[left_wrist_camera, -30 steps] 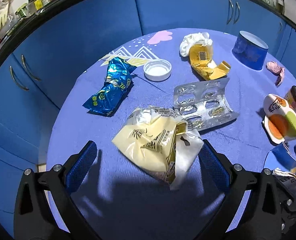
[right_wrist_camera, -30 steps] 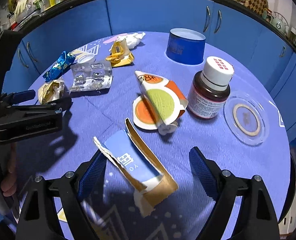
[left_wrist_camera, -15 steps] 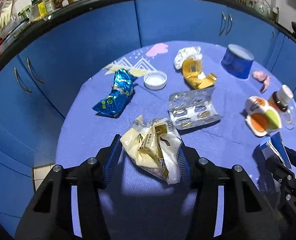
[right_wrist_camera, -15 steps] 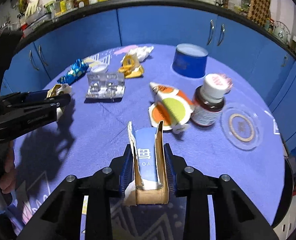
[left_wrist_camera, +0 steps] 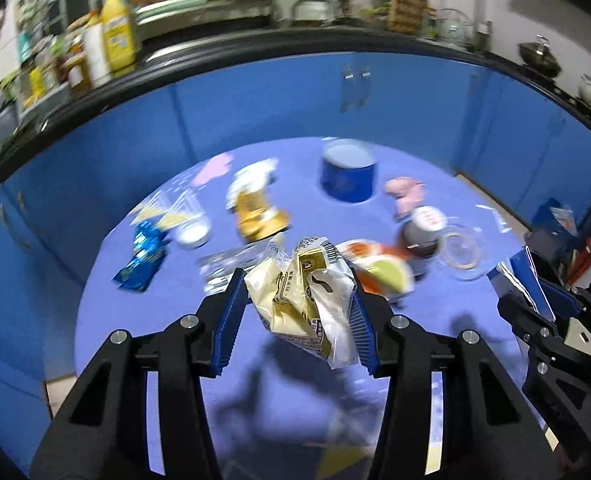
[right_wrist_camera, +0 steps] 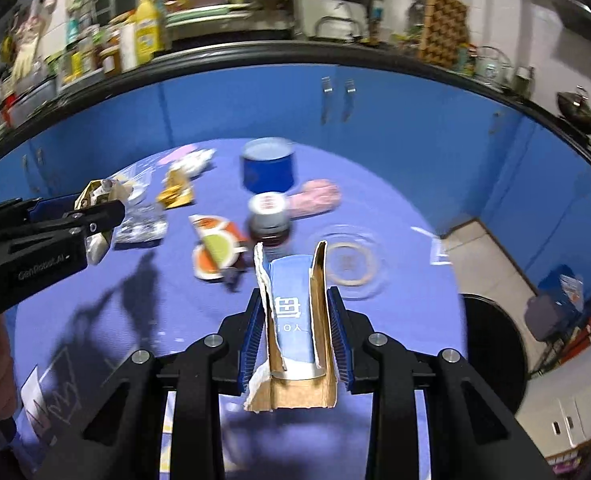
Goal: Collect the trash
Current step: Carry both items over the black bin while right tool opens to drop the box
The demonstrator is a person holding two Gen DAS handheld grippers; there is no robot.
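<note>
A: Lighting is even and fairly bright from overhead. The hand-held grippers cast hard dark shadows on the blue tablecloth (left_wrist_camera: 143, 344), low in both views.

B: Blur?

A: Heavy motion smear on the bottles on the counter (right_wrist_camera: 107, 52) and the litter on the table. Gripper fingers stay sharp.

B: Edges?

A: Strong fisheye bend, black vignette in the corners. No glare worth noting.

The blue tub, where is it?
In the right wrist view, the blue tub stands at the table's far side, just behind the brown bottle, with a pink wrapper beside it.
</note>
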